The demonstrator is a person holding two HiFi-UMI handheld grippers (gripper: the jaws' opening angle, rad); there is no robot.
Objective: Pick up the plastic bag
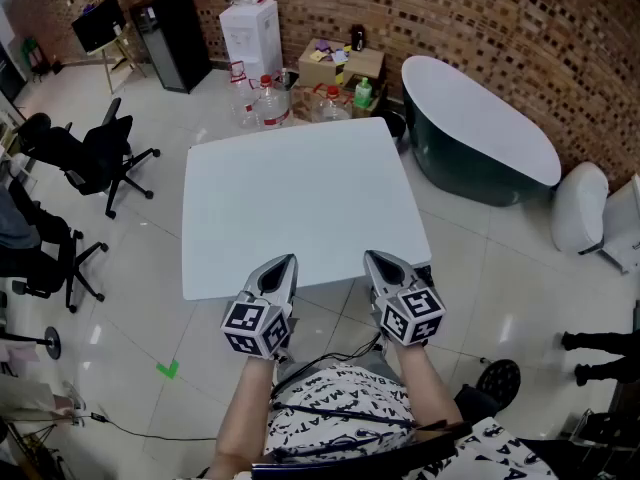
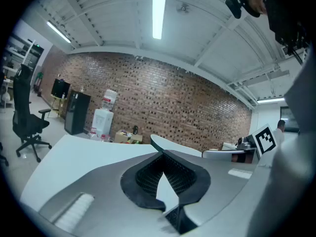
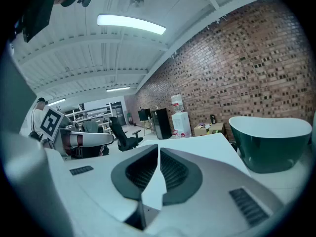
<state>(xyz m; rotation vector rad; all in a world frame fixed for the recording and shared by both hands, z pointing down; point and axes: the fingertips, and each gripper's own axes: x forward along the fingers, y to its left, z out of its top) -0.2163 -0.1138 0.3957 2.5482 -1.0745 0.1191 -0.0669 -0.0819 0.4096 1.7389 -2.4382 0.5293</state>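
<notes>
No plastic bag shows in any view. The white square table [image 1: 300,198] has a bare top. My left gripper [image 1: 287,260] hovers at the table's near edge on the left, its jaws closed to a point with nothing between them. My right gripper [image 1: 371,256] is beside it at the same edge, also shut and holding nothing. In the left gripper view the left gripper [image 2: 160,154] points across the table [image 2: 74,152] toward the brick wall. The right gripper view shows the right gripper [image 3: 159,147] over the table [image 3: 207,144].
A dark green bathtub [image 1: 480,138] stands right of the table. Behind the table are water bottles [image 1: 270,103], cardboard boxes [image 1: 335,63], a water dispenser [image 1: 250,33] and a black cabinet [image 1: 175,33]. Office chairs [image 1: 95,153] stand at the left.
</notes>
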